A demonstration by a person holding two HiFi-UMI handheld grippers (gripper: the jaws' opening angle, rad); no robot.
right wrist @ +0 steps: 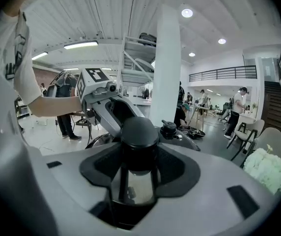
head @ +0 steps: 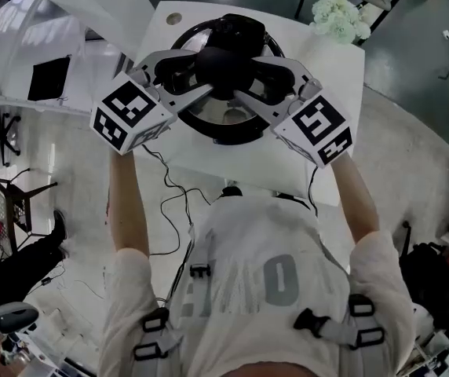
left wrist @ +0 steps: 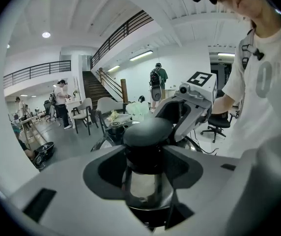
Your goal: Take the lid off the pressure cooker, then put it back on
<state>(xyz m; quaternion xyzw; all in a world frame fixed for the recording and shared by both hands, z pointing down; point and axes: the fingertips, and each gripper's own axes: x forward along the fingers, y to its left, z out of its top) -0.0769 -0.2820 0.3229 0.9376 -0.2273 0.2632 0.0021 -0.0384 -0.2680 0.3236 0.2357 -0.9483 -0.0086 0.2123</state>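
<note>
Between the left tongs (head: 198, 75) and the right tongs (head: 257, 75), both clamped on its single black knob (head: 226, 66) from opposite sides, one lid (head: 236, 132) is over the white table (head: 336, 81), one bunch of flowers (head: 338, 16) beyond the right tongs.

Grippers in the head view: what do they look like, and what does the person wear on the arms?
The left gripper and right gripper are pale grey shells with black-lined curved jaws. Each carries a white cube printed with black square markers; thin black cables trail below. The person wears a white short-sleeved T-shirt.
</note>
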